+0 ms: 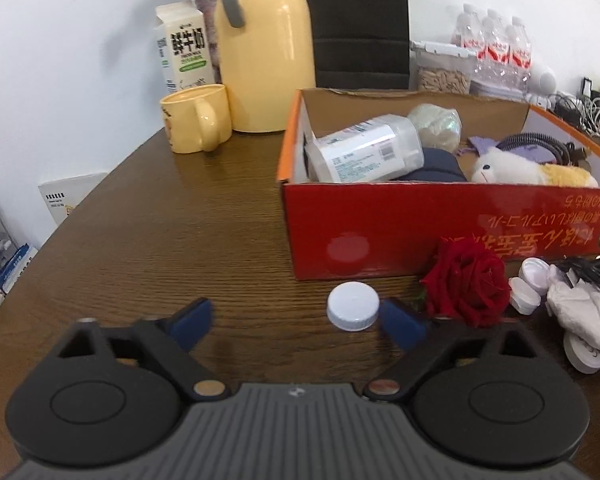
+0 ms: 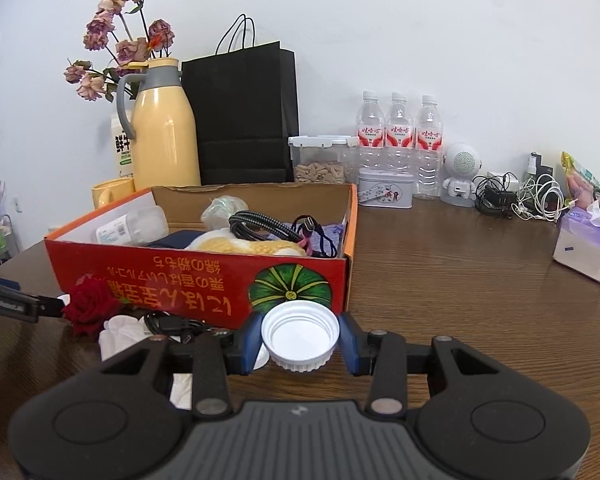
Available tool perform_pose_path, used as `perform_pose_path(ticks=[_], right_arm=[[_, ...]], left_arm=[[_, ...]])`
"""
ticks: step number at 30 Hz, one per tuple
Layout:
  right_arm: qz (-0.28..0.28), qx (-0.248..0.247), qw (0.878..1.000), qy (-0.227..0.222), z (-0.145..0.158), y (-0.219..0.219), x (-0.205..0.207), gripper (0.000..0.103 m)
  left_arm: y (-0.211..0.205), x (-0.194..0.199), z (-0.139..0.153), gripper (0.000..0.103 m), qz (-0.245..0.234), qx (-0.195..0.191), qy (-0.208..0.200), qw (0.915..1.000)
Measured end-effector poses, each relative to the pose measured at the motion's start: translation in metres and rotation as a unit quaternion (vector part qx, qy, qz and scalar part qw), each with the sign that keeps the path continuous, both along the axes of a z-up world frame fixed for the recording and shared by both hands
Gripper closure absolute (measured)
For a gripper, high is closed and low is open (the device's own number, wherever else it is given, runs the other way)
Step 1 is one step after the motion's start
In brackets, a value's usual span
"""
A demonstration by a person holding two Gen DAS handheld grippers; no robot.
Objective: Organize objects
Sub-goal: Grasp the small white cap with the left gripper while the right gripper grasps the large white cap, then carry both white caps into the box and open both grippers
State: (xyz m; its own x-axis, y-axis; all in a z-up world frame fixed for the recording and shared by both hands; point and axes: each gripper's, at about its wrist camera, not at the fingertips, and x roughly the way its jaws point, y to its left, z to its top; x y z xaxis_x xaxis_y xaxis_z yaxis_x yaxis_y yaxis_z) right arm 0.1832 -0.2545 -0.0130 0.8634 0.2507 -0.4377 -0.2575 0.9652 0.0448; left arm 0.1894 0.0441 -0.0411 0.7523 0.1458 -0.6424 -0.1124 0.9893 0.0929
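Clearly, right gripper pinched a cap between its jaws; left gripper gaped wide. Best lifted level into the box.

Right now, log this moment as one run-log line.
left gripper: open, white cap on table between jaws | right gripper: shut on white lid | red box: partly filled
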Motion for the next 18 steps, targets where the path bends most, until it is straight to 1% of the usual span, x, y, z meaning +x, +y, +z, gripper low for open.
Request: perform_pose_path(ticks=[1,2,4,5,6,7,18], right_arm=[[0.000,0.000,1.000,0.000,0.0000,0.0001,-0.0001,0.064],[0.001,0.000,1.000,0.000,-0.0001,0.0001,-0.0001,0.064],[0.001,0.000,1.000,0.001,-0.0003,0.0000,0.0001,0.064],[0.001,0.000,1.000,0.001,-0.0004,0.0000,0.0001,0.064],[0.001,0.000,1.000,0.002,-0.0005,-0.0001,0.0003,0.064],[0.002,0.000,1.000,0.002,-0.0006,0.0003,0.0001,0.064],[0.002,0.000,1.000,0.002,-0.0004,0.0004,0.0001,0.064]], left_arm=[[-0.0001,0.0016,-0.0005,0.020,-0.001,-0.004,0.000,1.0000],[0.0005,0.0032,-0.0002,0.024,-0.002,-0.007,-0.001,1.0000],[0.0019,0.0046,-0.0002,0.034,-0.009,-0.019,-0.004,0.9998],[0.0028,0.0047,-0.0002,0.048,-0.014,-0.028,-0.006,0.9995],[0.0036,0.0043,0.0001,0.068,-0.020,-0.037,-0.009,0.9991],[0.0037,0.0039,0.0006,0.074,-0.022,-0.040,-0.011,0.9989],[0.0027,-0.0049,0.0026,0.074,-0.004,-0.046,-0.025,0.9986]])
